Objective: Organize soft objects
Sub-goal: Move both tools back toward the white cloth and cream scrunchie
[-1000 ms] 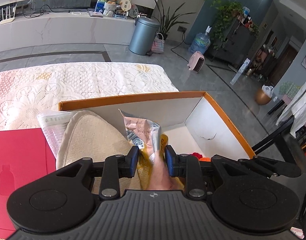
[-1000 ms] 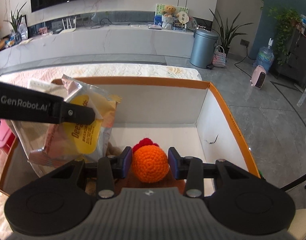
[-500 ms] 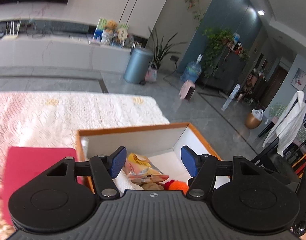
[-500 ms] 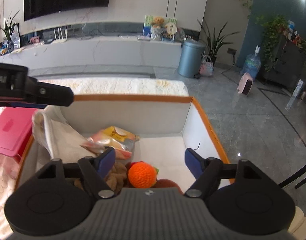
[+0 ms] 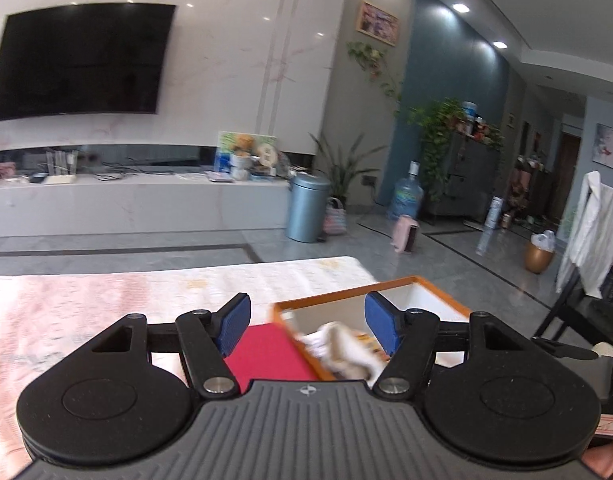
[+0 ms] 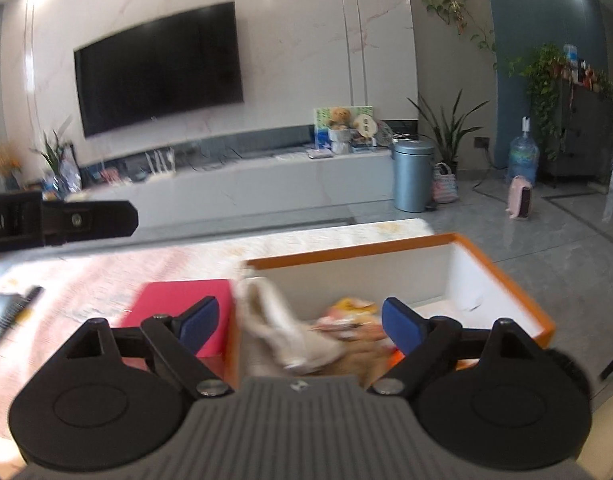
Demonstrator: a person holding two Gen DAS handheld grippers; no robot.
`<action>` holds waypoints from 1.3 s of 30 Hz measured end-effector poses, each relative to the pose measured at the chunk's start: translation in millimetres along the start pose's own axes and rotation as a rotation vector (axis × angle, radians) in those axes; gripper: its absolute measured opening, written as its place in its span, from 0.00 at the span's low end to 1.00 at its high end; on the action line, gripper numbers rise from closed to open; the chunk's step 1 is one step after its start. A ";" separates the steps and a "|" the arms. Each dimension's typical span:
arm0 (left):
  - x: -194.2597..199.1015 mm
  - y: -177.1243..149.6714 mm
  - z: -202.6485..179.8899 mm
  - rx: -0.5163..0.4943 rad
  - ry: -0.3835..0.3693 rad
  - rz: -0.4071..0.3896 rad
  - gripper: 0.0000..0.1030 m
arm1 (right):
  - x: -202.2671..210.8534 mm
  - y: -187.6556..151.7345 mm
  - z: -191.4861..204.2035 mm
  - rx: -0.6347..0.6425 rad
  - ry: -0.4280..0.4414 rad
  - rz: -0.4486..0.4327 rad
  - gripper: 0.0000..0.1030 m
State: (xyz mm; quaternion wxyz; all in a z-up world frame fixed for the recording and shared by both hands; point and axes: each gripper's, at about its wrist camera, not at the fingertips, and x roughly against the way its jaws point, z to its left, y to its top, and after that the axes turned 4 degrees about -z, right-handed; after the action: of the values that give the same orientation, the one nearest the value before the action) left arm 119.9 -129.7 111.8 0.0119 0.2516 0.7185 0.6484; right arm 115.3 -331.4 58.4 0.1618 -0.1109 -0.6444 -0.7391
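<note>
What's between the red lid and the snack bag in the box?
In the right wrist view, the box's orange-edged left wall, then a cream cloth draped just inside it, lie between the red lid and the snack bag.

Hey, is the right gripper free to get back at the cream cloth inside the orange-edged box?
Probably yes. The right gripper holds nothing, its jaws opening, and the cream cloth lies uncovered at the left end of the topless box, just ahead. Only the snack packet lies beside it.

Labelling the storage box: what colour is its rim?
Orange, around white inner walls. The box shows best in the right wrist view.
</note>
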 end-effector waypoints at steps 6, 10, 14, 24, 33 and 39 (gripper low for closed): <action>28.3 -16.1 37.6 0.043 0.100 0.016 0.75 | 4.7 -22.4 46.1 -0.011 0.065 0.020 0.85; 40.9 -30.5 69.2 0.120 0.151 0.049 0.75 | 0.1 -35.6 75.6 0.025 0.083 0.044 0.84; 49.8 -44.5 101.4 0.175 0.196 0.093 0.75 | -7.4 -47.9 102.7 0.064 0.107 0.073 0.83; 75.8 -70.2 173.7 0.254 0.248 0.127 0.74 | -32.0 -65.8 161.8 0.245 0.174 0.115 0.73; 55.4 -105.3 194.1 0.320 0.231 0.215 0.71 | -73.2 -78.3 186.8 0.346 0.190 0.170 0.60; 38.2 -103.9 192.1 0.255 0.228 0.253 0.71 | -97.2 -82.9 203.1 0.439 0.147 0.158 0.58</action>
State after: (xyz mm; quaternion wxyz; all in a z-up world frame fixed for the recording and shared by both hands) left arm 116.5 59.1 -4.4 -0.1827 0.2641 0.7541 0.5728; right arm 164.3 -111.5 -24.4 0.2857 -0.0688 -0.7656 -0.5723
